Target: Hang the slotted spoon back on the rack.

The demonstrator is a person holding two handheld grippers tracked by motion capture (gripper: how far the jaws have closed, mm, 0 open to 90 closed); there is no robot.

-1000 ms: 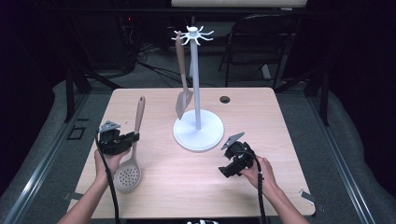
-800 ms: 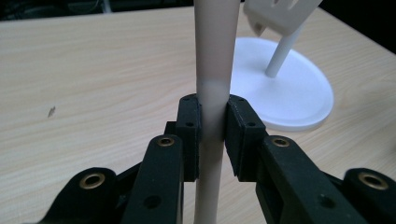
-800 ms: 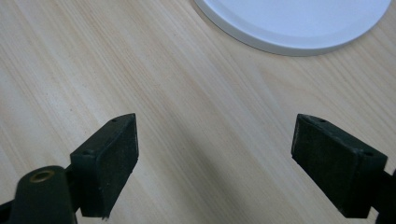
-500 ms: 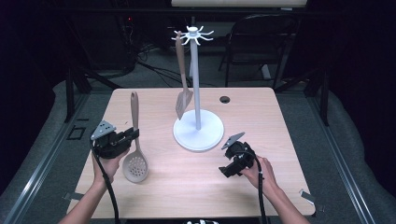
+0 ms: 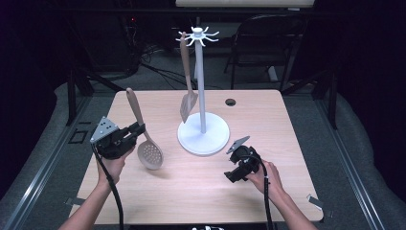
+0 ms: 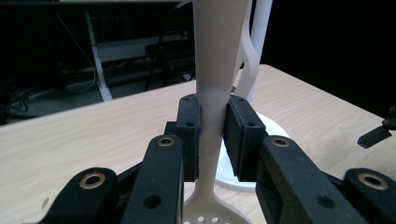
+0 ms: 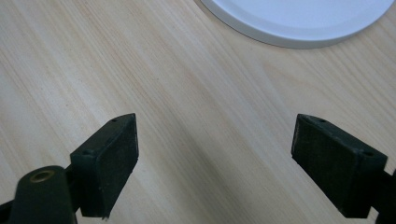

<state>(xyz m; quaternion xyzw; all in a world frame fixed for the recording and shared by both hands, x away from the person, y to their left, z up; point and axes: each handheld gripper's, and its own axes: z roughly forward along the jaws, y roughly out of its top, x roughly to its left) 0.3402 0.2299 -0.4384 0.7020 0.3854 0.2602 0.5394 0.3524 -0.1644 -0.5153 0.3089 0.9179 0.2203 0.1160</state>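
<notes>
Two utensils belong to this job, and one is in hand: the left gripper (image 5: 136, 133), near the 9 o'clock edge of the surface (image 5: 191, 187), has its fingers (image 6: 189, 135) pinching the handle of a slotted spoon (image 5: 143, 136), which stands tilted with its bowl down, apparently clear of the wood. At 5 o'clock the right gripper (image 7: 215, 163) rests low, fingers spread wide with nothing between them. Farther off, near centre, stands the white rack (image 5: 203, 136), a spatula (image 5: 187, 81) already hanging at its 9 o'clock side. I judge this the carrying step; next the spoon's handle end must rise to a free hook on the rack's crown. No brand, label or writing can be read anywhere.
</notes>
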